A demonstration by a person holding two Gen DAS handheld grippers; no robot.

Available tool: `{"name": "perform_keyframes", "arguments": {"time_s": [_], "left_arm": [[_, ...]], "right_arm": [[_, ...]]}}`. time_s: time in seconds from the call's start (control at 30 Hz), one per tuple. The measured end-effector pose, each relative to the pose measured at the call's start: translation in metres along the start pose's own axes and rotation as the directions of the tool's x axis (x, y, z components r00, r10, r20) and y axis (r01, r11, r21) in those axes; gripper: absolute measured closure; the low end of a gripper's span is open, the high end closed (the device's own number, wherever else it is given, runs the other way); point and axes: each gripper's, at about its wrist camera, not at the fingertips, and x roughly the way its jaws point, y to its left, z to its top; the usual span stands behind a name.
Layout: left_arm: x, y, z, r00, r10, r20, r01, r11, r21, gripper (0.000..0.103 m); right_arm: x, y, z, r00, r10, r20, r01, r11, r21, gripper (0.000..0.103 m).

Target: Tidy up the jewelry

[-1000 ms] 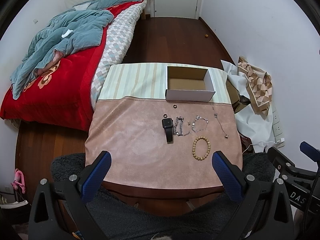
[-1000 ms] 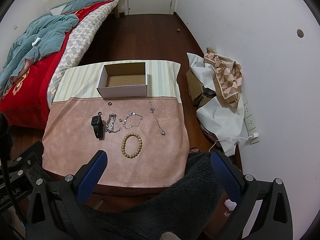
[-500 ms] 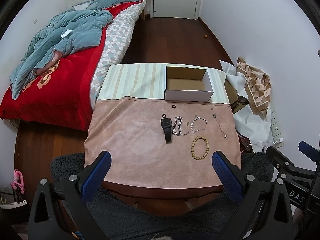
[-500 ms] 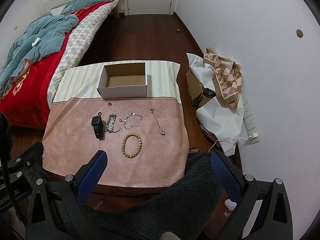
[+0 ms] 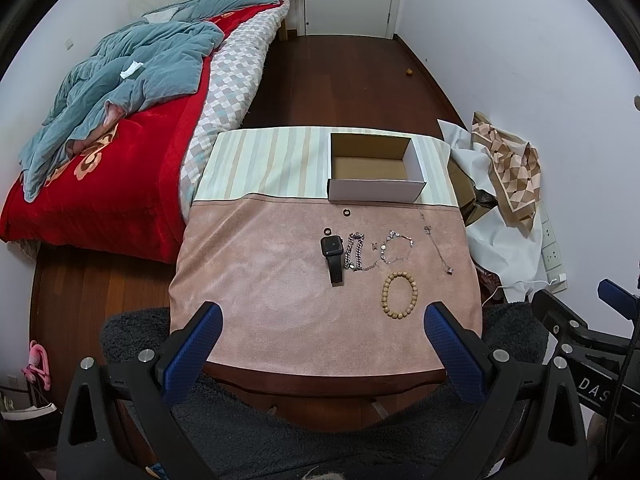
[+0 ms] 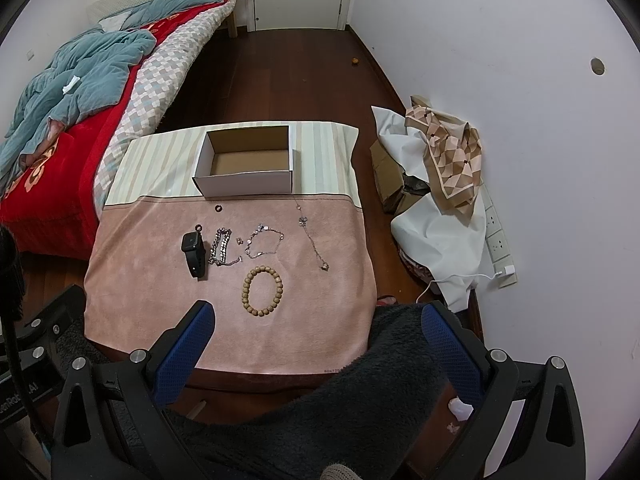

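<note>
Clearly nothing has been picked up yet: the left gripper (image 5: 320, 344) and the right gripper (image 6: 316, 344) both hang back from the near edge of the table (image 6: 224, 336), each with its blue fingers spread wide and nothing between them.

All the jewelry lies on the pink cloth, short of the open cardboard box (image 6: 246, 170), which sits empty toward twelve o'clock on the striped part. In the right wrist view the wooden bead bracelet (image 6: 262, 291) is nearest, a closed ring lying flat. Beyond it, at about eleven o'clock, is the black watch (image 6: 194, 249), with the heavy silver chain (image 6: 222, 252) just beside it and a fine silver bracelet (image 6: 264, 244) further right. A thin necklace (image 6: 314, 242) lies at one o'clock, and two small dark rings (image 6: 218, 208) sit closer to the box.

The beads look light, hard and probably strung on elastic, so pinching across one side of the ring should hold well. The watch is stiffer and likely the heaviest; its long axis runs roughly twelve to six, face at the far end, so closing across the strap from nine and three seems best. The necklace is limp and slippery, running from eleven down to five with its pendant nearest; it will dangle and could snag.
</note>
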Motion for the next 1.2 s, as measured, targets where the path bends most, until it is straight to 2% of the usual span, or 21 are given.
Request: {"name": "perform_keyframes", "arguments": {"time_s": [1.2], "left_arm": [[-0.0017, -0.0022, -0.002, 1.0, -0.004, 0.004, 0.004, 1.0, 0.002, 0.0]], "right_arm": [[-0.0046, -0.0051, 0.0024, 1.0, -0.004, 0.008, 0.004, 1.0, 0.004, 0.0]]}}
